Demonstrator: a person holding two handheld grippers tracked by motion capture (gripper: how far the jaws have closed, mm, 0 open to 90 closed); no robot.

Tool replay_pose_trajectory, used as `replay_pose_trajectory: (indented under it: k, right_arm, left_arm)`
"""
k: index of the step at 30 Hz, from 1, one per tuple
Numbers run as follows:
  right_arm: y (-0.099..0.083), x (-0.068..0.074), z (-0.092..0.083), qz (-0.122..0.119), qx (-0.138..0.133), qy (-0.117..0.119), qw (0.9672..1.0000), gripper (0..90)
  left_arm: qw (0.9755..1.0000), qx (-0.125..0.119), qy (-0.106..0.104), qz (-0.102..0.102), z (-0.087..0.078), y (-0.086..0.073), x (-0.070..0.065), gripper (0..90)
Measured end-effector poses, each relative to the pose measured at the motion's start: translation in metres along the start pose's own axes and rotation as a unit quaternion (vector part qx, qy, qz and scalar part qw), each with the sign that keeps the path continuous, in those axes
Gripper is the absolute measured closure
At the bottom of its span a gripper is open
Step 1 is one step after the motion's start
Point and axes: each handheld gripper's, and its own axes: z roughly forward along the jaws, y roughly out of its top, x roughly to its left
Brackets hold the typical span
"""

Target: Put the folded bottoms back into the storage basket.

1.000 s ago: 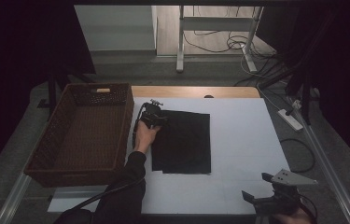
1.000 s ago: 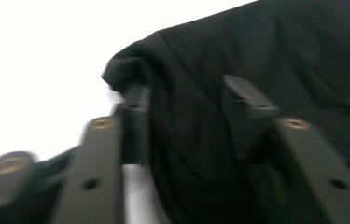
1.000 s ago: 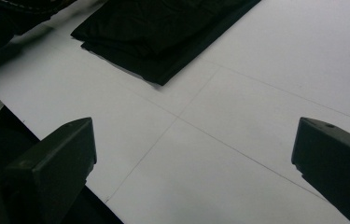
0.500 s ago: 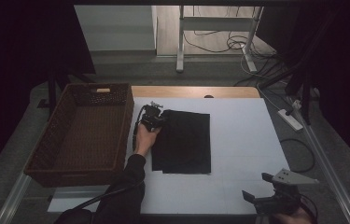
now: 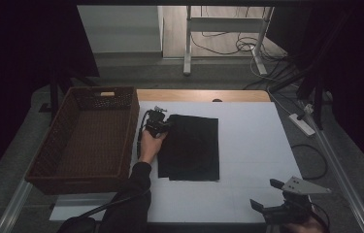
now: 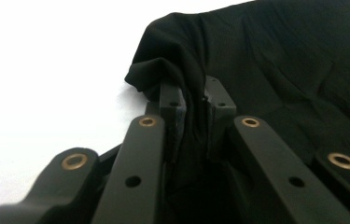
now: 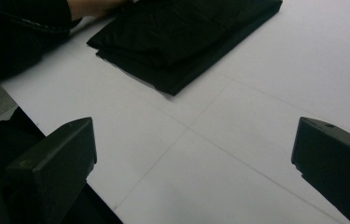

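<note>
A folded black cloth (image 5: 191,148) lies flat in the middle of the white table (image 5: 252,141). My left gripper (image 5: 159,122) sits at the cloth's far left corner. In the left gripper view it (image 6: 192,105) is shut on a pinched-up fold of that black cloth (image 6: 275,60). My right gripper (image 5: 267,206) hovers at the table's near right edge, well away from the cloth. In the right gripper view it (image 7: 193,154) is open, with bare table between the jaws, and the folded cloth (image 7: 182,32) lies farther off.
A large brown wicker basket (image 5: 48,150) stands on the left, right beside the table's white sheet. A wooden strip (image 5: 199,95) runs along the table's far edge. Cables and a power strip (image 5: 302,124) lie on the floor to the right.
</note>
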Motion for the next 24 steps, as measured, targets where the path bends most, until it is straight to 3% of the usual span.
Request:
replay_pose_trajectory:
  k: [4, 11, 16, 24]
  right_arm:
    - [0.003, 0.0, 0.003, -0.006, -0.004, -0.001, 1.0, 0.8]
    - [0.006, -0.002, 0.01, 0.006, 0.004, 0.01, 0.9999, 0.7]
    - [0.01, -0.001, 0.015, -0.003, 0.003, 0.018, 0.9998, 0.7]
    - [0.015, -0.001, 0.032, -0.001, 0.011, 0.047, 0.9988, 0.8]
  left_arm:
    - [0.9999, -0.001, 0.007, 0.008, 0.0, 0.0, -0.002, 80.1]
    - [1.0, -0.003, 0.006, 0.005, 0.0, -0.001, -0.002, 80.2]
    - [1.0, -0.002, 0.007, 0.006, 0.0, -0.001, -0.002, 80.2]
    - [0.9999, -0.002, 0.007, 0.007, 0.0, -0.001, -0.002, 80.2]
